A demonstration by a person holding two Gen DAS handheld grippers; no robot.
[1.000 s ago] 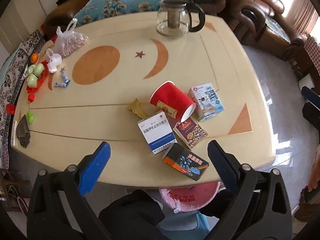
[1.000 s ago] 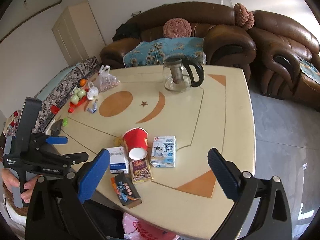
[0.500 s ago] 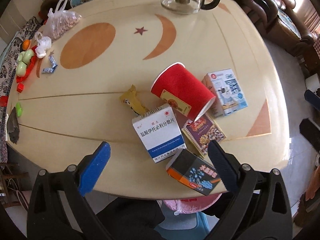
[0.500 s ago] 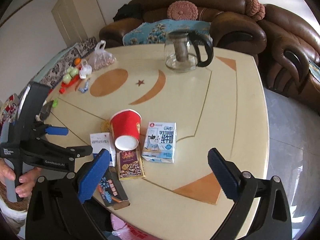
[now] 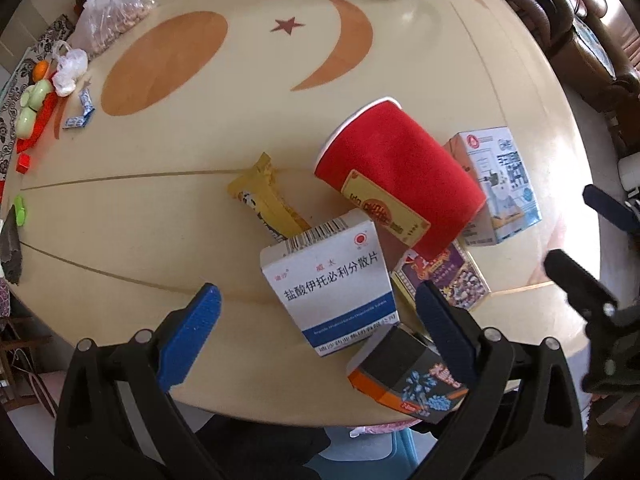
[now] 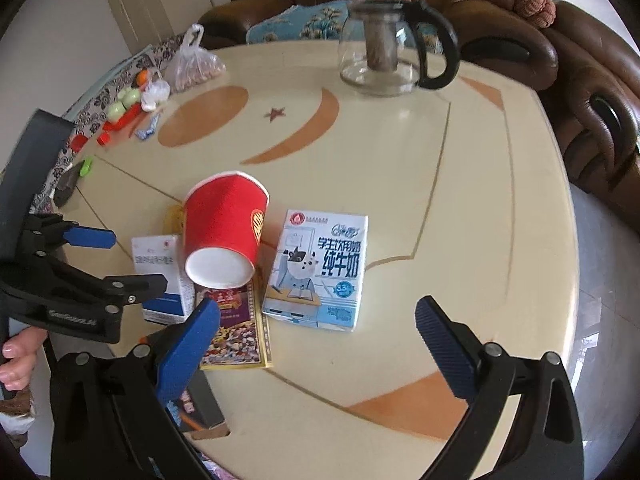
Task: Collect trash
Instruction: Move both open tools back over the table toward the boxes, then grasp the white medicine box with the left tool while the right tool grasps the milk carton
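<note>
Trash lies clustered near the table's front edge. In the left wrist view: a white medicine box, a tipped red paper cup, a yellow wrapper, a milk carton, a purple snack box and a black-orange box. My left gripper is open, low over the white box. In the right wrist view my right gripper is open, just short of the milk carton, with the cup and the snack box to its left.
A glass teapot stands at the table's far side. A bag of nuts, small toys and wrappers lie at the far left. Brown sofas surround the table. A pink-lined bin shows below the front edge.
Both grippers have moved forward and down toward the trash pile, which looks much larger. Both stay open. Nothing on the table has moved.
</note>
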